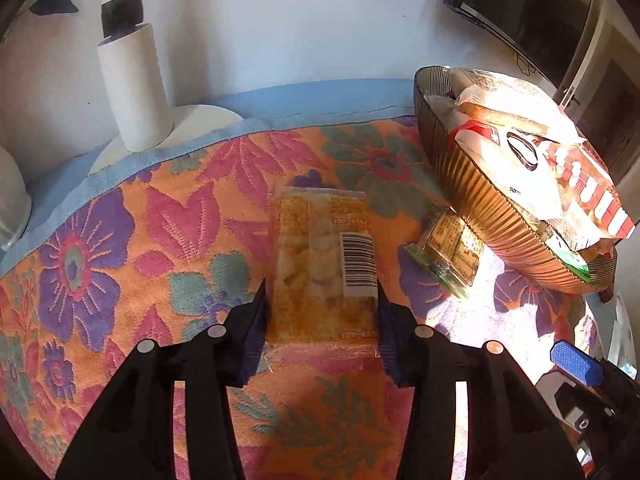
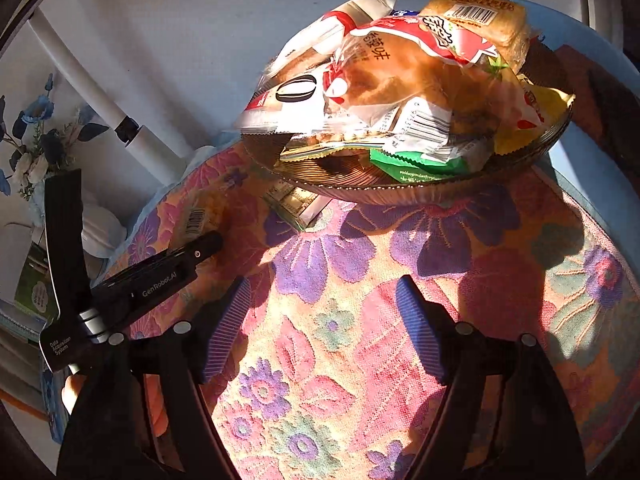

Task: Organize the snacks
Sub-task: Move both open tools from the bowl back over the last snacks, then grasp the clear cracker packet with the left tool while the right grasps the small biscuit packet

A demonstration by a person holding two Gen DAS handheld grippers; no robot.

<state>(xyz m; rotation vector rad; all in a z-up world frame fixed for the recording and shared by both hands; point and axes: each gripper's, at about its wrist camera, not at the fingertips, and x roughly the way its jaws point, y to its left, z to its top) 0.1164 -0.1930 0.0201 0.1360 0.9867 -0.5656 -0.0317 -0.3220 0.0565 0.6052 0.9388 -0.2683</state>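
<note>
A clear yellow snack packet with a barcode (image 1: 324,264) lies flat on the floral cloth. My left gripper (image 1: 322,304) straddles its near end, fingers against both long sides. A ribbed brown bowl (image 1: 472,200) at the right is heaped with snack bags (image 1: 520,136). A small green-edged packet (image 1: 448,256) lies partly under the bowl's near side. In the right wrist view the bowl (image 2: 360,188) and its snack bags (image 2: 400,80) sit ahead, the green-edged packet (image 2: 296,204) pokes out below, and the barcode packet (image 2: 196,216) lies at left. My right gripper (image 2: 324,312) is open and empty above the cloth.
A white lamp post and base (image 1: 136,92) stand at the back left by the wall. A dark screen (image 1: 532,12) hangs at the back right. The left gripper's body (image 2: 132,292) crosses the right wrist view at the left. Blue flowers (image 2: 32,136) stand beyond the table's left edge.
</note>
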